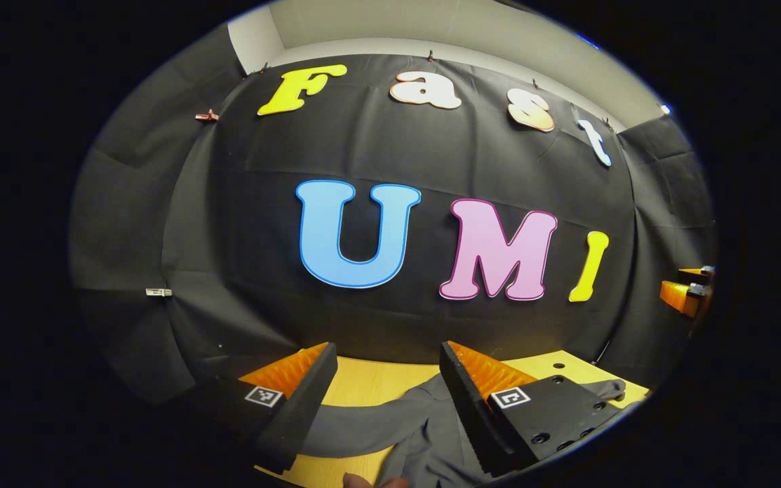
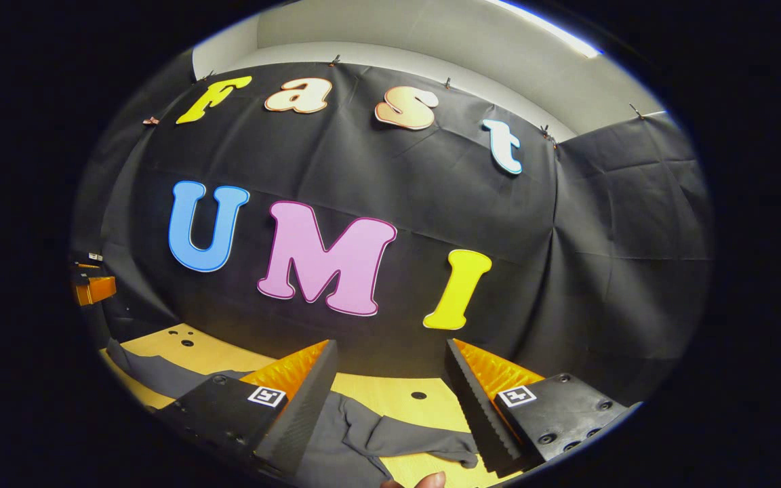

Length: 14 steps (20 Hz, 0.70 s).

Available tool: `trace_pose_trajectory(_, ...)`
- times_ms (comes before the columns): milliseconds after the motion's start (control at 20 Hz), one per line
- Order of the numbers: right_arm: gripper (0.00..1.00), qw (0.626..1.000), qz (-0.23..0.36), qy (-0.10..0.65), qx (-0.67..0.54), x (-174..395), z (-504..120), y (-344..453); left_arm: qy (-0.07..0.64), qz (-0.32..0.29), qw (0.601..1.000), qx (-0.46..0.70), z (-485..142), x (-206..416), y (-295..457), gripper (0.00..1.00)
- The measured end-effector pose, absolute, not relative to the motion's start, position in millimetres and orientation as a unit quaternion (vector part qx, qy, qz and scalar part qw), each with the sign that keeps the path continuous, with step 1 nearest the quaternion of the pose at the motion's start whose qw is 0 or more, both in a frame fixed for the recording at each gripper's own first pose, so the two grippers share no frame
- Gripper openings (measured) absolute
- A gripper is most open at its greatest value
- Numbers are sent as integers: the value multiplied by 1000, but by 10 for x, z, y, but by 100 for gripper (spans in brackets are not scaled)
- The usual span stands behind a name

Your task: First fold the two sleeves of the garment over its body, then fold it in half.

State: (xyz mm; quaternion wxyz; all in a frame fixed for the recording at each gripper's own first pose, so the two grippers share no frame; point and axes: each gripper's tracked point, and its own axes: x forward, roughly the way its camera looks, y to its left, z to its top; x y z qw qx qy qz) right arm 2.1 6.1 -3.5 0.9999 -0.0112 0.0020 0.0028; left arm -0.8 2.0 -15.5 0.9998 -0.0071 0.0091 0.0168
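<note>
Both claws, left claw [image 1: 385,386] and right claw [image 2: 389,386], hang released above the grey garment [image 1: 370,423] on the counter [image 1: 370,379].

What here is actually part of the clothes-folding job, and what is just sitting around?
Part of the job:
- grey garment, lying rumpled on the table
- left tongs, open above it
- right tongs, open above it

Just there:
- wooden table with small holes
- clips pinning the wall cloth

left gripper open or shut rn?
Open. In the left gripper view the left gripper has its fingers spread wide, with bare table and grey garment showing in the gap; nothing is held.
</note>
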Motion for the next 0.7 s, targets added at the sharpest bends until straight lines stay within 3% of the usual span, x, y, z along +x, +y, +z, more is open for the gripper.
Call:
trace_pose_trajectory(350,97,996,-35,76,-13,192,-494,-495,16,4,1000,-15,-243,-2,-129,96)
trace_pose_trajectory(700,98,968,-64,236,59,441,-1825,-1411,45,8,999,-11,-462,79,-521,96)
